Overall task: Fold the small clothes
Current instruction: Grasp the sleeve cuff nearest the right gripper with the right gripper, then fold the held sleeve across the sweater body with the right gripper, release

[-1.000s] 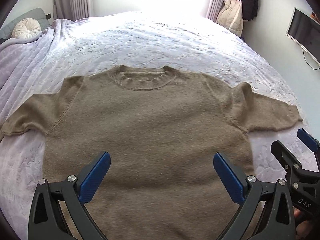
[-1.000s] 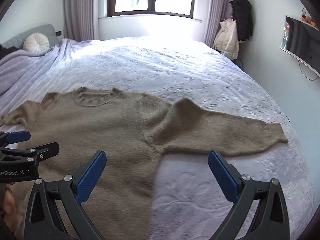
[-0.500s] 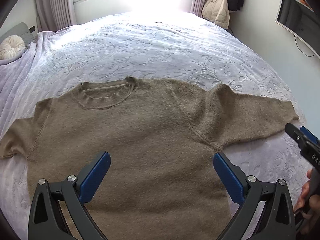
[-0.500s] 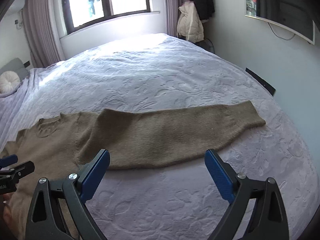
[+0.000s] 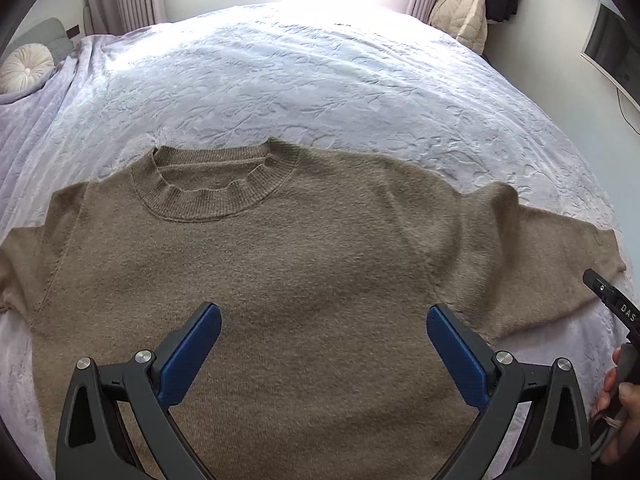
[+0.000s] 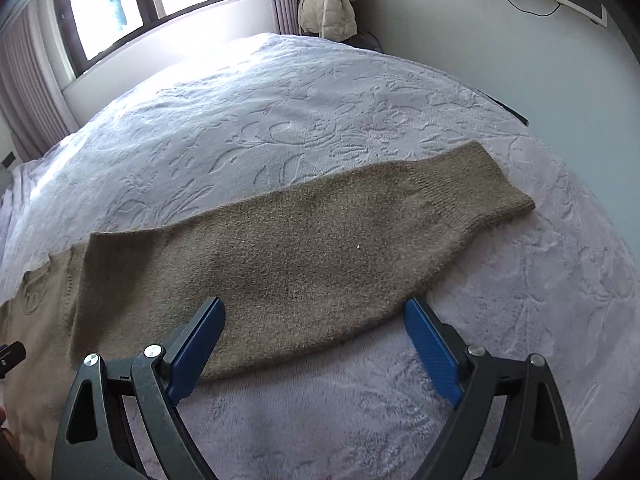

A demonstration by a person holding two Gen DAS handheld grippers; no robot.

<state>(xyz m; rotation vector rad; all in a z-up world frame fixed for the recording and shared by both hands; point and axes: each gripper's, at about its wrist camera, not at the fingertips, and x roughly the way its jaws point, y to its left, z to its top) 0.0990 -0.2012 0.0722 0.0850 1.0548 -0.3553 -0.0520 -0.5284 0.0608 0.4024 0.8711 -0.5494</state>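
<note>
A brown knit sweater (image 5: 304,264) lies flat and face up on the bed, collar (image 5: 212,184) away from me, both sleeves spread out. My left gripper (image 5: 322,328) is open and empty, low over the sweater's chest. My right gripper (image 6: 314,320) is open and empty, low over the sweater's right sleeve (image 6: 320,248), whose ribbed cuff (image 6: 476,184) points right. The right gripper's body also shows at the right edge of the left wrist view (image 5: 616,304), but not its fingertips.
The bed has a pale embossed bedspread (image 5: 320,80) with free room beyond the collar. A round white cushion (image 5: 24,68) lies at the far left. A window (image 6: 148,0), hanging coats (image 6: 324,4) and a wall monitor (image 5: 612,52) stand beyond the bed.
Both grippers have moved closer and lower to the sweater. The right gripper swung right, from the body onto the right sleeve. Both stay open; the sweater has not moved.
</note>
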